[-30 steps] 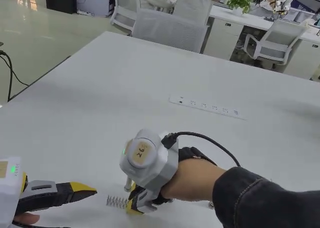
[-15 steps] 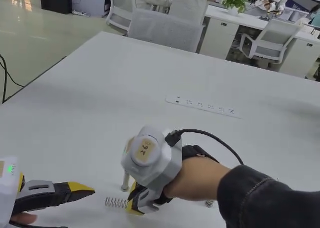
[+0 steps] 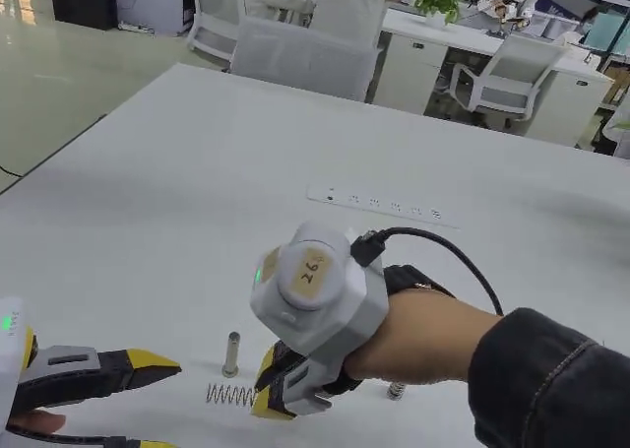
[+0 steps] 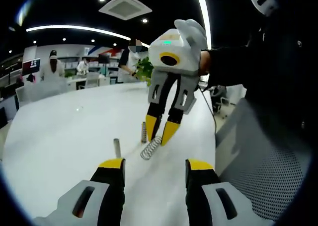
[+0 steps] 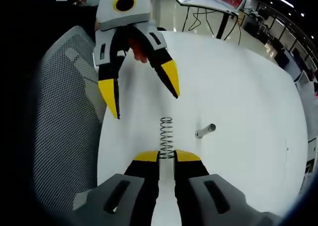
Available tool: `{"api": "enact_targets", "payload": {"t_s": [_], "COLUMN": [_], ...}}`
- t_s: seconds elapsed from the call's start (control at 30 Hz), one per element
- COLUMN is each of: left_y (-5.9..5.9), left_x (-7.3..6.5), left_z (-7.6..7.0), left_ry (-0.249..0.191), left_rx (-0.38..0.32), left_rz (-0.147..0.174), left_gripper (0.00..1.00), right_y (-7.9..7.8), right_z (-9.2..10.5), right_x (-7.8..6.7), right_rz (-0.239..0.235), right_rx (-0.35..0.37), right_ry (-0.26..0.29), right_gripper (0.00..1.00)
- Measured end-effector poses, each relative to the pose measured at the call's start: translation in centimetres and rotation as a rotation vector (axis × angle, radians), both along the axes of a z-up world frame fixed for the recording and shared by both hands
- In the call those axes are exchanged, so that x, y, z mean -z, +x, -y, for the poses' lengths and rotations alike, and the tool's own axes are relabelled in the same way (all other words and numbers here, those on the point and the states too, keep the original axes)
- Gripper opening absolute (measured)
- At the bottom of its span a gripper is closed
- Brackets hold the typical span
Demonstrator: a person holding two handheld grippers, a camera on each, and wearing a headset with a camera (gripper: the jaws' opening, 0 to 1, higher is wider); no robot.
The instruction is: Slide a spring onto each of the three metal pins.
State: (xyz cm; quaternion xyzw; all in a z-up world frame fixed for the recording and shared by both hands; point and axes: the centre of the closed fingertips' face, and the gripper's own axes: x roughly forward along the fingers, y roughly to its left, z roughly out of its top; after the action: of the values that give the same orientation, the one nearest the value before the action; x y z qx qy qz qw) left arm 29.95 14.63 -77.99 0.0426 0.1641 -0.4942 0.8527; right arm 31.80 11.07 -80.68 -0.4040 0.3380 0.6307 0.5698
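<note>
1. Thin coiled steel-wire spring (image 5: 166,132) lies horizontal, low over the white table (image 3: 197,172), at the near edge of my head view. I cannot tell whether it touches the tabletop.
2. My right gripper (image 5: 166,157), a white body with black jaws and yellow tips, pinches the right end of the spring. Its jaws are drawn almost together, with just the last coils between the tips.
3. The free end of the spring points left, towards my left gripper (image 4: 155,165), which has the same white, black and yellow build.
4. The left gripper's jaws are spread wide and hold nothing. In the head view it sits at the near left, near the spring's free end but apart from it.
5. A short grey metal pin (image 3: 232,353) stands upright on the table just beyond the spring, on its far side. It is bare, and neither gripper touches it.
6. A second pin (image 3: 396,390) stands to the right, close under the hand holding the right gripper. It is partly hidden, and I cannot tell whether anything is on it.
7. A flat white power strip (image 3: 379,204) lies farther off, near the middle of the table, well apart from the work.
8. Grey mesh office chairs (image 3: 295,59) stand at the table's far edge.
</note>
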Motion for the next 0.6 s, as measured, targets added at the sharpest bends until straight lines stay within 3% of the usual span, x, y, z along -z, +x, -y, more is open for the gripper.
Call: {"api": "enact_targets", "payload": {"t_s": [0.6], "left_y": [-0.5], "left_x": [-1.8], "left_z": [1.2], "left_ry": [-0.027], "left_rx": [0.076], "left_rz": [0.028], "left_gripper": [0.33], "right_y": [-2.0], "right_z": [-0.3], "right_x": [-2.5], "right_rz": [0.039], "right_rx": [-0.054], "right_ry": [0.025], "right_gripper": [0.07]}}
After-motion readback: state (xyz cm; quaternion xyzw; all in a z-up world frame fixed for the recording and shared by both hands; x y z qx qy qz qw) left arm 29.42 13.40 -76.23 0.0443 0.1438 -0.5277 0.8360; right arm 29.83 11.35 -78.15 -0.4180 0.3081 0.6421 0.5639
